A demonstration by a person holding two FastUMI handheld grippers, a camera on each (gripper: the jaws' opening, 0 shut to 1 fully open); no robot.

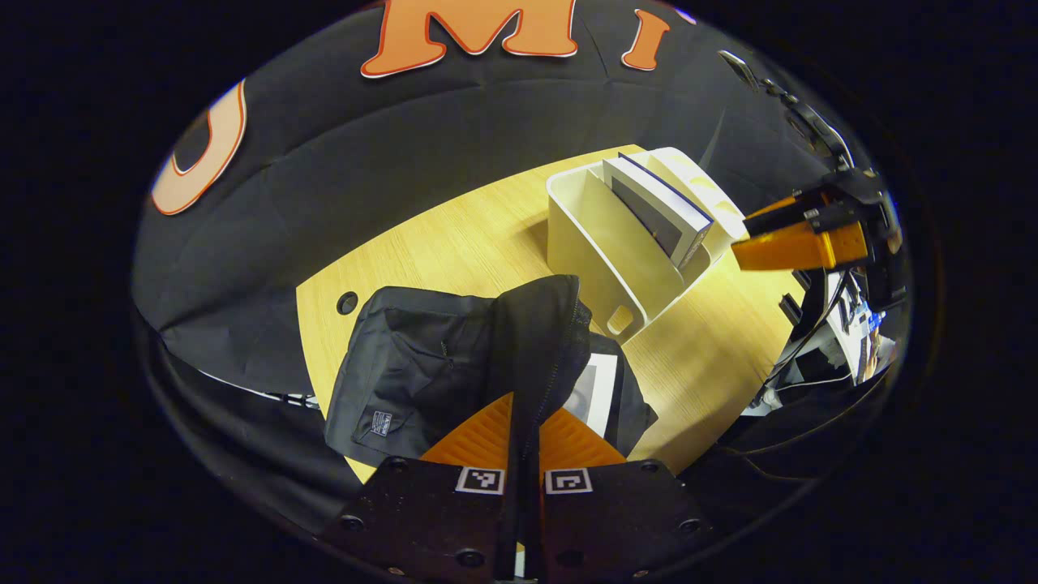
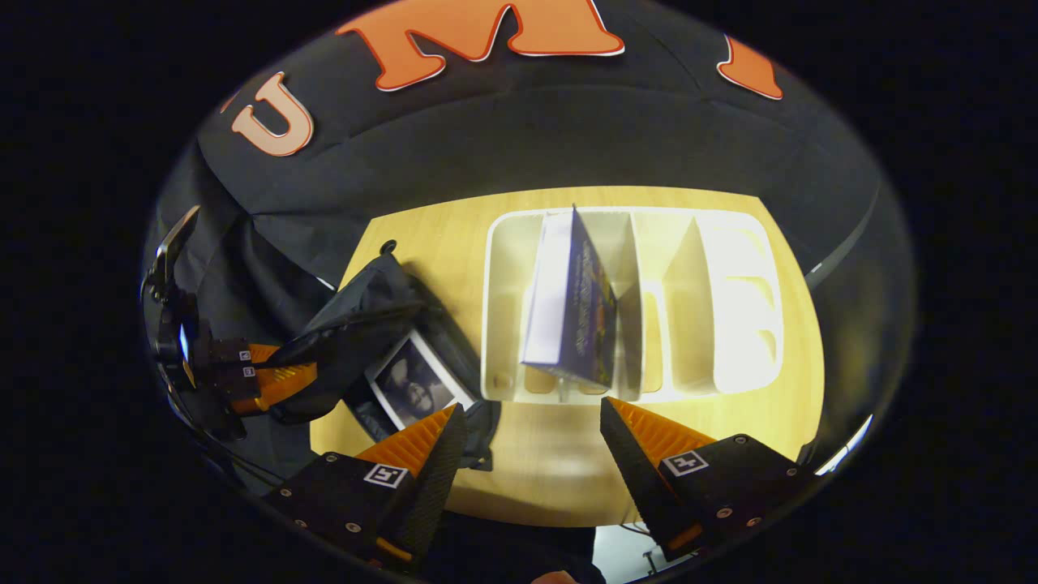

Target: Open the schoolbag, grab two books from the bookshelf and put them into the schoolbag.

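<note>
One book is in the bag, one more to go.

The left gripper [image 1: 525, 442] is pinched tight on the flap of the soft black cloth schoolbag [image 1: 422, 369], holding it open on the yellow wooden table [image 1: 454, 235]. A grey picture book [image 2: 418, 389] already lies inside. The right gripper [image 2: 531, 442] is wide open and empty, near the blue book [image 2: 572, 312] standing in the white plastic bookshelf [image 2: 730, 300]. The bag's small label [image 1: 381, 422] is too tiny to read.
</note>
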